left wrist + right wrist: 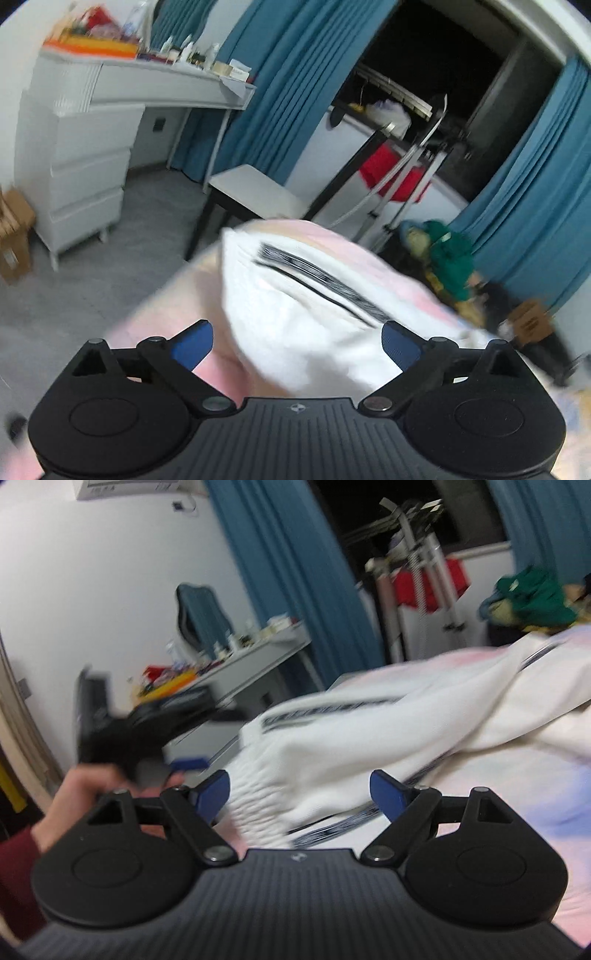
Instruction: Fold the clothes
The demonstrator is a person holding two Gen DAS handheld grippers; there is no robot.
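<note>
One white ribbed-waist garment with black striped trim lies bunched and partly doubled over on the pale pink-and-white bedspread; it looks loosely gathered rather than squared, so I judge the fold only begun, with smoothing and further folds left. Blur hides the finer creases. The left gripper points somewhat downward over the cloth, its blue pads spread wide with nothing pinched, the fabric lying just beyond them. The right gripper sits low and nearly level at the elastic waistband, jaws likewise wide and gripping nothing. In the right wrist view a hand in a dark red sleeve holds the other gripper.
</note>
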